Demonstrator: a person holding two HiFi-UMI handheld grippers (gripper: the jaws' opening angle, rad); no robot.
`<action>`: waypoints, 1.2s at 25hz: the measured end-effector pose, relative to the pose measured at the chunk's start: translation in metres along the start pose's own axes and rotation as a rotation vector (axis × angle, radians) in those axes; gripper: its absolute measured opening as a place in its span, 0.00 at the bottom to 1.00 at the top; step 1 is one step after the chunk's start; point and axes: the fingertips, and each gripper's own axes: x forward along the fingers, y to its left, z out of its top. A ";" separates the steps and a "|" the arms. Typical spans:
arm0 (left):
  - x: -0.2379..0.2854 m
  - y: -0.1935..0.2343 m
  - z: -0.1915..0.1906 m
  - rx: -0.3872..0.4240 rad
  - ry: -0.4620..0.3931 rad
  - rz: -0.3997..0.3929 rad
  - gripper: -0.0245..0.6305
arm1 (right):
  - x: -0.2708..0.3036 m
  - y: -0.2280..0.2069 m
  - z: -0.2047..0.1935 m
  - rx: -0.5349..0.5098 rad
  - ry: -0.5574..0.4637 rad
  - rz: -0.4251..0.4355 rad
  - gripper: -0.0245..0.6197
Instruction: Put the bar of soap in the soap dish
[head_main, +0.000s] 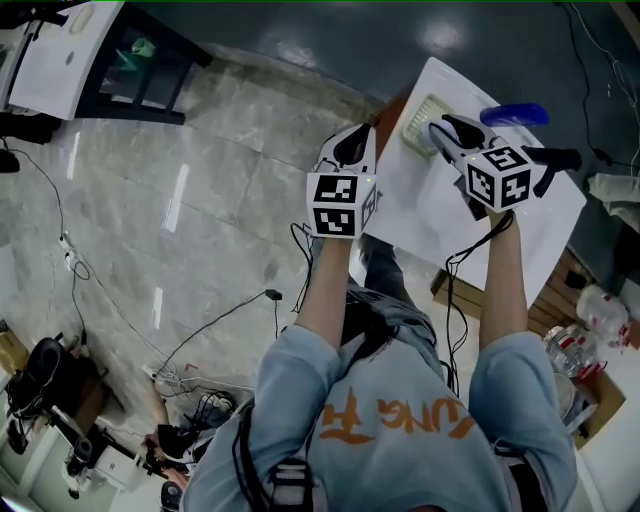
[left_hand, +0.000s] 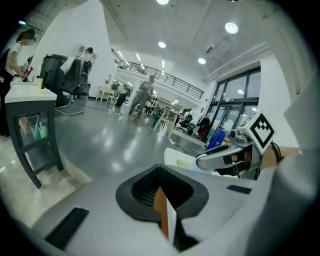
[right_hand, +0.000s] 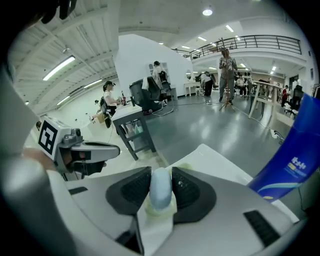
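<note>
Almost there: your right gripper (head_main: 441, 129) clamps the bar of soap (right_hand: 161, 187) just above the soap dish (head_main: 418, 117). Only lowering and release seem left. Your left gripper (head_main: 352, 148), beside the dish, is closed and empty.

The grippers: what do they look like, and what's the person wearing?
The left gripper and right gripper are white plastic with black ribbed fingers. Each carries a white cube printed with black square markers, and a black cable trails along each forearm. The person wears a light blue short-sleeved T-shirt with orange lettering.

A big open lab hall: glossy grey floor (left_hand: 100, 140), ceiling spotlights (left_hand: 231, 27), mezzanine railing (right_hand: 250, 42), desks (right_hand: 131, 119), office chairs (left_hand: 70, 80), loose cables (head_main: 200, 330).
</note>
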 end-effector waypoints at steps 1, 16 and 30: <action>0.000 0.002 0.001 0.001 -0.001 0.001 0.07 | 0.001 0.000 0.000 -0.002 0.010 0.015 0.26; 0.004 0.018 0.006 0.013 0.012 -0.012 0.07 | 0.037 -0.020 -0.006 0.098 0.067 0.117 0.28; -0.023 0.032 0.035 -0.017 -0.059 -0.049 0.07 | 0.018 -0.041 0.023 0.136 -0.210 -0.215 0.33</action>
